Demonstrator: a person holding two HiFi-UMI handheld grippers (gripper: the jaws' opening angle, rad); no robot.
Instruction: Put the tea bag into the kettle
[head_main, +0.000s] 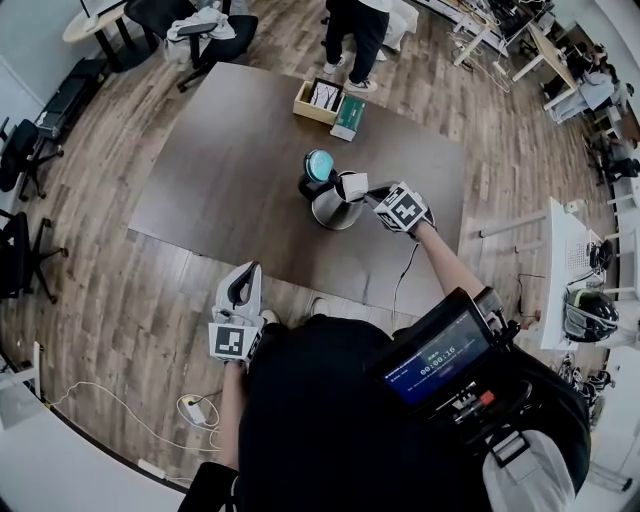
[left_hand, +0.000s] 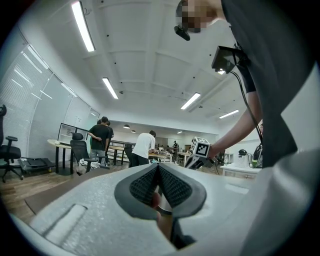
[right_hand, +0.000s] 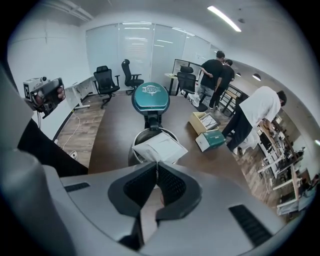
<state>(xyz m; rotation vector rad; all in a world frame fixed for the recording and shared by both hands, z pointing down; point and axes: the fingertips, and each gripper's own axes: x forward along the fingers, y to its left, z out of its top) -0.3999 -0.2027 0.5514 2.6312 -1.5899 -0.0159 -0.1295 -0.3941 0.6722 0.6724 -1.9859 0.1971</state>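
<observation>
1. We see a dark brown counter (head_main: 230, 180) standing on a wood-plank floor (head_main: 100, 290).
2. Near its far edge sits an open yellow box (head_main: 318, 99) with pale contents. A green box (head_main: 349, 117) lies just beside it, on its right.
3. A person in dark trousers (head_main: 355, 35) stands just beyond that edge.
4. We note a black office chair (head_main: 232, 32) at the far left.
5. A white power strip (head_main: 196, 409) with its cable lies on the floor.
6. A helmet (head_main: 583, 312) rests on a white desk (head_main: 560, 240) at the right.
</observation>
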